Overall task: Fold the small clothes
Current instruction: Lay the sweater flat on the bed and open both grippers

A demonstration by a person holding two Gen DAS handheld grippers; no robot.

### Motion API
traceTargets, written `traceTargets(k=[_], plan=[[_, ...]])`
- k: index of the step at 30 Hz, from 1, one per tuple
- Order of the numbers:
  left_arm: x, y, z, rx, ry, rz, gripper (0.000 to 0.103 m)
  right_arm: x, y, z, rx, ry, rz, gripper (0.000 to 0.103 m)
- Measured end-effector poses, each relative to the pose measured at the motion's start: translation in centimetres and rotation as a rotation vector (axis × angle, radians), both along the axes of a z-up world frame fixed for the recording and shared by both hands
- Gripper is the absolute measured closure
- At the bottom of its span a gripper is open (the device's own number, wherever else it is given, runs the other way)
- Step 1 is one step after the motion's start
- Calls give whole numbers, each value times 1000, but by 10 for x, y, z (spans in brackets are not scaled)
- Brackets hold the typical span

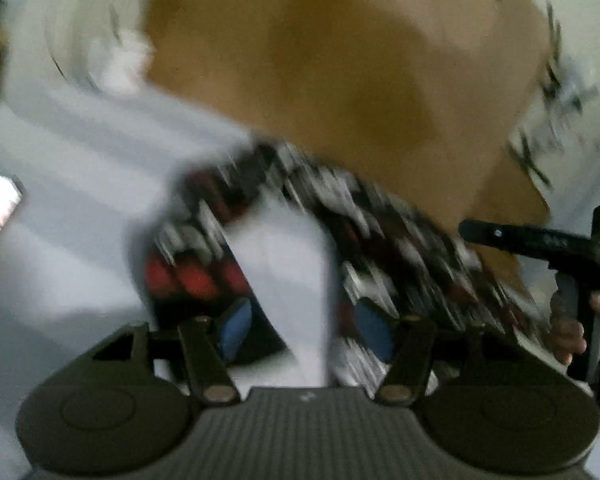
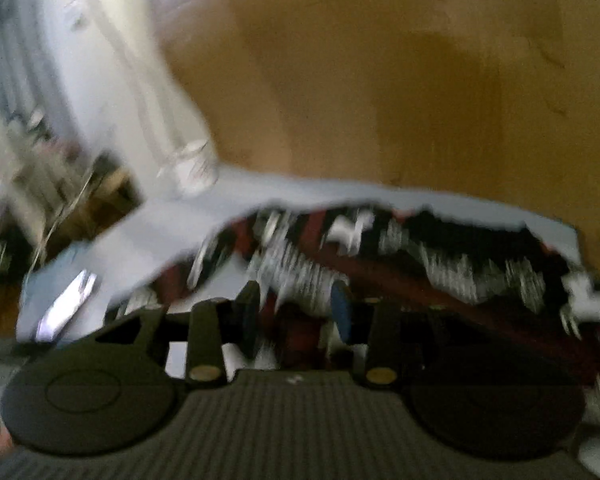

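Observation:
Both views are motion-blurred. A small garment with a black, white and red pattern [image 1: 400,236] lies on a white cloth [image 1: 80,184]. My left gripper [image 1: 300,328] is open, its blue pads on either side of a white gap in the garment. The right gripper shows at the right edge of the left wrist view [image 1: 540,240], held by a hand. In the right wrist view the patterned garment [image 2: 440,256] fills the space ahead, and my right gripper [image 2: 296,312] has its jaws apart with cloth between the pads; grip cannot be told.
A brown wooden floor [image 1: 320,60] lies beyond the white cloth and also shows in the right wrist view [image 2: 380,80]. A white cloth with black marks [image 1: 560,92] lies at the right. White furniture and clutter [image 2: 60,128] stand at the left.

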State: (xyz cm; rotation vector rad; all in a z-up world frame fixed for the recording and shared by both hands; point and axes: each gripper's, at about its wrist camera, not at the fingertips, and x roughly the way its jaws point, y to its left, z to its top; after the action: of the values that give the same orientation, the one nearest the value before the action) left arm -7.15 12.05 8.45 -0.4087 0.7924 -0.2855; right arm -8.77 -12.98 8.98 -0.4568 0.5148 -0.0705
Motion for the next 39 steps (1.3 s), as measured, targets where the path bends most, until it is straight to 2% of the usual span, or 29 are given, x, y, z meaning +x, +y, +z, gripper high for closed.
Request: traceTargets(k=[2, 4, 6, 10, 13, 15, 16, 17, 18, 19, 20, 21, 22, 26, 29, 32, 35, 36, 39], plan=[[0, -10, -8, -14, 72, -58, 44, -29, -1, -14, -7, -5, -3, 59], [-4, -20, -11, 29, 116, -76, 44, -60, -13, -18, -2, -51, -49, 57], [-10, -30, -7, 83, 110, -87, 43, -93, -27, -20, 12, -120, -113, 53], [-20, -42, -5, 110, 137, -125, 35, -155, -51, -19, 35, -262, -224, 48], [-26, -54, -8, 163, 137, -157, 35, -186, -66, -27, 64, -291, -285, 46], [-32, -65, -9, 223, 125, -184, 43, -194, -73, -35, 89, -277, -309, 46], [-36, -67, -9, 248, 119, -193, 58, -195, -75, -41, 94, -261, -313, 46], [-38, -70, -10, 276, 118, -204, 81, -195, -76, -45, 94, -244, -313, 46], [-38, -72, -10, 290, 127, -213, 89, -194, -77, -51, 94, -231, -310, 46], [-37, -71, -9, 282, 145, -228, 92, -193, -79, -57, 96, -225, -304, 45], [-37, -70, -9, 264, 155, -241, 92, -197, -77, -60, 84, -247, -295, 49], [-39, -69, -6, 250, 159, -252, 93, -197, -77, -61, 88, -249, -290, 71], [-44, -66, 0, 241, 152, -261, 93, -196, -79, -61, 107, -243, -296, 85], [-75, -47, 32, 206, 120, -283, 93, -208, -71, -53, 197, -224, -265, 87], [-100, -28, 47, 255, 111, -239, 93, -217, -51, -54, 192, -143, -202, 87], [-104, -13, 38, 262, 170, -203, 98, -210, -57, -59, 154, -93, -249, 85], [-96, -6, 24, 281, 245, -170, 96, -207, -67, -54, 168, -75, -290, 64], [-95, -4, 24, 279, 243, -160, 96, -209, -64, -49, 146, -83, -290, 56], [-87, 6, 41, 234, 156, -125, 90, -222, -55, -27, 95, -181, -259, 51]])
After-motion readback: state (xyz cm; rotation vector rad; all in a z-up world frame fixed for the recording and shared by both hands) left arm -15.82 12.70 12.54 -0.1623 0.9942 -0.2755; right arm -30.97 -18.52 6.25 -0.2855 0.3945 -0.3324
